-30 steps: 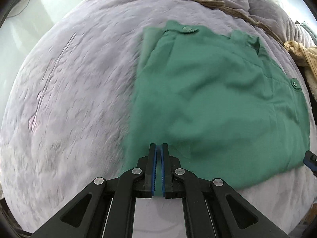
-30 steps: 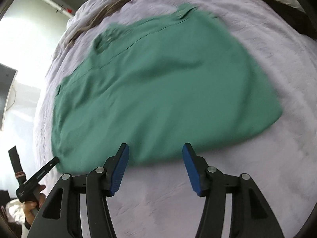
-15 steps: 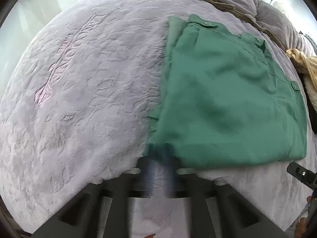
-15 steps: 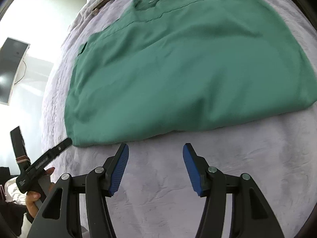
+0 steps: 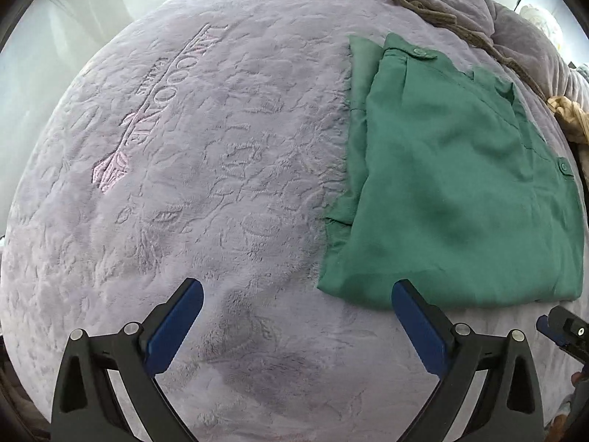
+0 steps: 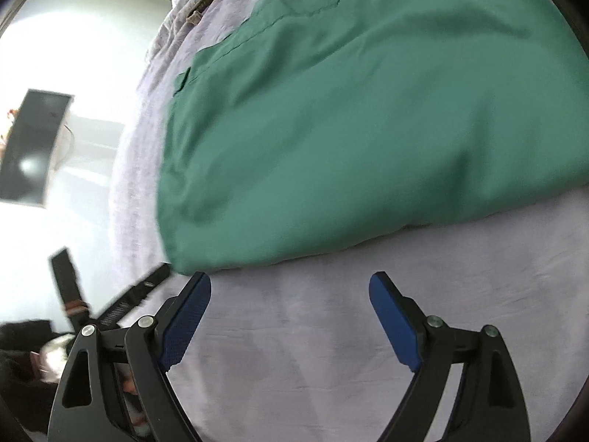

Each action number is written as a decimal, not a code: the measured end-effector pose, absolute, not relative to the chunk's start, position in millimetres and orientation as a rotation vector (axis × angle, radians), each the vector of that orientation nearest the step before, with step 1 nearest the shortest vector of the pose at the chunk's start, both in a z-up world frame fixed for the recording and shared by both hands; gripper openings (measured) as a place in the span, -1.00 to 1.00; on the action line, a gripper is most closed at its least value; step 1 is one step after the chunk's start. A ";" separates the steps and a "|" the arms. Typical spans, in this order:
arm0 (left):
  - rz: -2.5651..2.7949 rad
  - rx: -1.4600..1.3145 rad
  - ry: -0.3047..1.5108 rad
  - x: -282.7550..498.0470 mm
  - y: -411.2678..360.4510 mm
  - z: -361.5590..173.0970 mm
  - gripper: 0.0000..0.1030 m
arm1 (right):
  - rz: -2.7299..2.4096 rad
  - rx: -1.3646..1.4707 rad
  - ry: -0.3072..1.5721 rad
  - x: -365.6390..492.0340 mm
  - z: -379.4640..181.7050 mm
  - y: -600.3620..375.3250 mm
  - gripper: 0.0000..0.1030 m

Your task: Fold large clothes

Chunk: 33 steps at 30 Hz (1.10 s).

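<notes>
Your green shirt (image 5: 452, 191) lies folded on the lilac bedspread (image 5: 191, 191), ahead-right of your left gripper (image 5: 296, 326) and just ahead of your right gripper (image 6: 291, 316). Both are opening, empty; the right sits nearer its long folded edge.

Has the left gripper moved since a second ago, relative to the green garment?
Yes. The left gripper, jaws opening and empty, has slid left off the green garment and now sits over the lavender blanket beside its corner.
</notes>
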<state>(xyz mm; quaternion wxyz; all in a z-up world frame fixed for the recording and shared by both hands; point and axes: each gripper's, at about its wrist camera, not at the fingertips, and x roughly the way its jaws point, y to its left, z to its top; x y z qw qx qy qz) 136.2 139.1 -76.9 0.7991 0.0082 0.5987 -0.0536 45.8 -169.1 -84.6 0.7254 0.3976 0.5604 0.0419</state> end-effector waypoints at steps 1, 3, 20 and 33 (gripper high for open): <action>-0.115 0.014 1.298 135.4 142.4 -78.2 0.99 | 0.112 0.918 1.232 47.2 -87.9 -167.8 0.75; -0.115 0.002 1.311 135.2 143.2 -79.4 0.99 | 0.144 0.988 1.224 51.1 -94.8 -163.1 0.75; -0.205 -0.137 1.337 152.2 149.6 -85.1 0.99 | 0.307 1.412 1.099 92.7 -147.9 -118.1 0.75; -0.591 -0.637 1.374 198.2 156.3 -92.6 0.99 | 0.476 1.595 0.921 96.1 -123.3 -141.5 -0.84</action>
